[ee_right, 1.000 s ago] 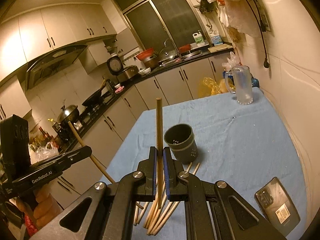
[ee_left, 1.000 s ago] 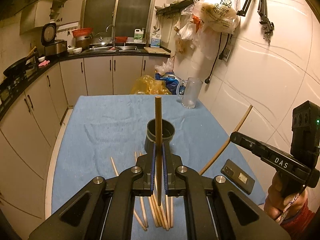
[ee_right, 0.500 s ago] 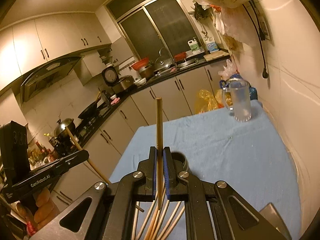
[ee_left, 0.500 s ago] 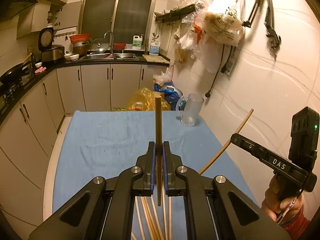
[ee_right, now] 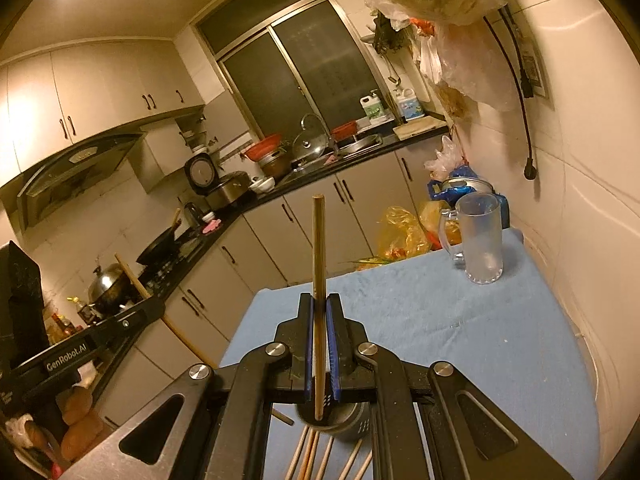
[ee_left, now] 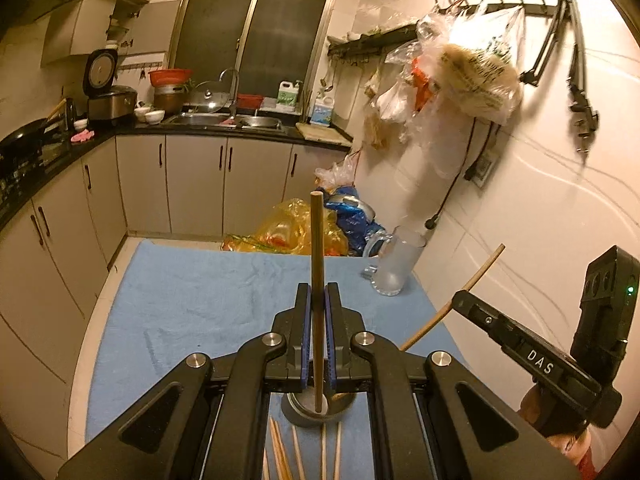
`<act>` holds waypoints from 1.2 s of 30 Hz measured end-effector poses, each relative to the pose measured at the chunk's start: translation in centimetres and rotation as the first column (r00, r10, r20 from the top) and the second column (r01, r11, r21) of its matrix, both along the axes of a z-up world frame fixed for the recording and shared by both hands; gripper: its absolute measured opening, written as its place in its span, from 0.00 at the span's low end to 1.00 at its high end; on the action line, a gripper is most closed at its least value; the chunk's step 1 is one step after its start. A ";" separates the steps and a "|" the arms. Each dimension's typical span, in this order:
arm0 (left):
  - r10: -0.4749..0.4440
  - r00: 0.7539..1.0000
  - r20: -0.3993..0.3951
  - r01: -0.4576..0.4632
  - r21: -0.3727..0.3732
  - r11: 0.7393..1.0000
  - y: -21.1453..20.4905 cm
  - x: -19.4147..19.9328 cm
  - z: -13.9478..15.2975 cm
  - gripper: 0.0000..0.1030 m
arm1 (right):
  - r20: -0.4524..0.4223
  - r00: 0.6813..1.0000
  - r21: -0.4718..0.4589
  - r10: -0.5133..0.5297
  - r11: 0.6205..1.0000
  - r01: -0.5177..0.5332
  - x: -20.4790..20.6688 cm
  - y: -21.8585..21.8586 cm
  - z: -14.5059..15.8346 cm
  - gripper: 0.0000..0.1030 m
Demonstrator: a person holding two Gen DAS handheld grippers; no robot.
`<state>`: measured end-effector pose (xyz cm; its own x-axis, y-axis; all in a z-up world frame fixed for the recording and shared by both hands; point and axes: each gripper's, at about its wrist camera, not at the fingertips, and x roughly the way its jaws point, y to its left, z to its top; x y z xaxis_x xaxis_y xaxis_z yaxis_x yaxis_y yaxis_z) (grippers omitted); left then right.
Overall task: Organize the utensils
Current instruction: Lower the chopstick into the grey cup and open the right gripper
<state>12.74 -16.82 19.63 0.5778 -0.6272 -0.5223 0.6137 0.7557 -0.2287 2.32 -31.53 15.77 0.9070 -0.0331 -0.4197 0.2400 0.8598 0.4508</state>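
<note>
Wooden chopsticks stand upright, one clenched in each gripper, tips poised directly above the grey holder.

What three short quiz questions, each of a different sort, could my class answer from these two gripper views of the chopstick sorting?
1. True or false: each gripper is shut on a chopstick.
2. Multiple choice: the lower tip of the chopstick in the left gripper appears over: A) the glass mug, B) the grey holder, C) a phone.
3. Fill in: the loose chopsticks lie on the ____ cloth.

Key
1. True: the right gripper also clamps a chopstick between its fingers.
2. B.
3. Blue.
</note>
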 end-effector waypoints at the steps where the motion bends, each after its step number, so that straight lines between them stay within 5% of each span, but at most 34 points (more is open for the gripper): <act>1: 0.000 1.000 -0.006 0.000 0.004 1.000 -0.3 0.3 -0.5 0.06 | -0.013 1.000 0.002 0.002 1.000 -0.002 0.6 0.0 -0.5 0.07; 14: -0.001 0.987 -0.158 0.014 0.085 0.996 -2.8 4.4 -8.7 0.06 | -0.217 0.973 0.096 0.077 0.994 -0.057 5.9 -0.8 -9.2 0.07; 28: 0.015 0.989 -0.145 -0.005 0.070 0.998 -0.4 3.0 -8.4 0.22 | -0.199 0.978 0.127 0.064 0.991 -0.039 3.1 -1.5 -9.3 0.17; 36: 0.045 0.981 -0.191 -0.030 0.083 0.996 4.0 0.7 -10.8 0.27 | -0.290 0.950 0.178 0.117 0.982 -0.066 0.0 0.7 -13.2 0.23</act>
<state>13.42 -12.81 8.85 0.4838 -0.5591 -0.6733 0.5351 0.7978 -0.2780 2.27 -30.80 2.59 0.7356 0.1364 -0.6636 0.3085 0.8046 0.5074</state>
